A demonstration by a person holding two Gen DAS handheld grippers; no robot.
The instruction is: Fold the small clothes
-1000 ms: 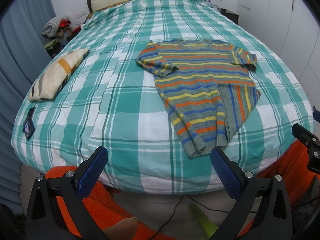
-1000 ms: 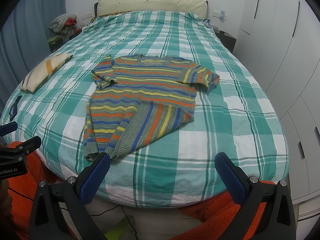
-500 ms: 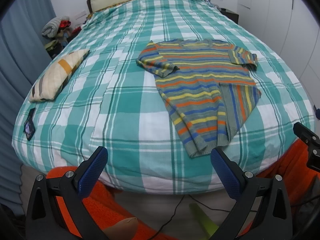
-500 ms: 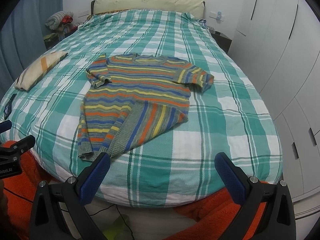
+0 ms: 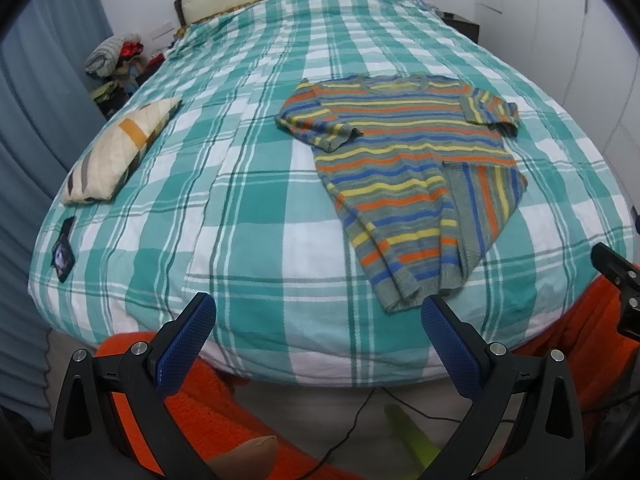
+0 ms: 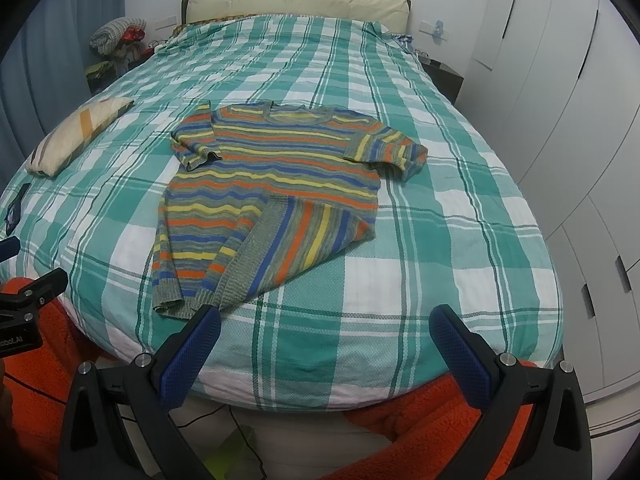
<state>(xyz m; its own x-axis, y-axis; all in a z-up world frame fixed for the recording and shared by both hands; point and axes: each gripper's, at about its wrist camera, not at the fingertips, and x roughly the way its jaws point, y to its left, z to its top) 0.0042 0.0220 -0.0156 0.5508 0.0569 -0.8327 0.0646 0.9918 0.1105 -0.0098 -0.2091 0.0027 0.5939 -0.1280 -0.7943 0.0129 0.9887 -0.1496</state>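
Observation:
A small striped sweater (image 5: 404, 168) in grey, orange, yellow and blue lies flat on the green plaid bed (image 5: 248, 216), neck toward the headboard. Its lower right corner is folded over the body, and both short sleeves are tucked in. It also shows in the right wrist view (image 6: 272, 192). My left gripper (image 5: 318, 320) is open and empty, held off the foot of the bed, just short of the sweater's hem. My right gripper (image 6: 326, 328) is open and empty, at the foot of the bed, to the right of the hem.
A cream striped pillow (image 5: 116, 152) lies at the bed's left edge, with a small dark object (image 5: 63, 252) near the corner. Orange blanket (image 5: 188, 408) hangs below the foot. White wardrobes (image 6: 560, 128) stand on the right, clutter (image 6: 116, 40) at the back left.
Both views have drifted slightly; the right gripper has shifted a little so the sweater sits lower and closer in its view. The sweater has not moved.

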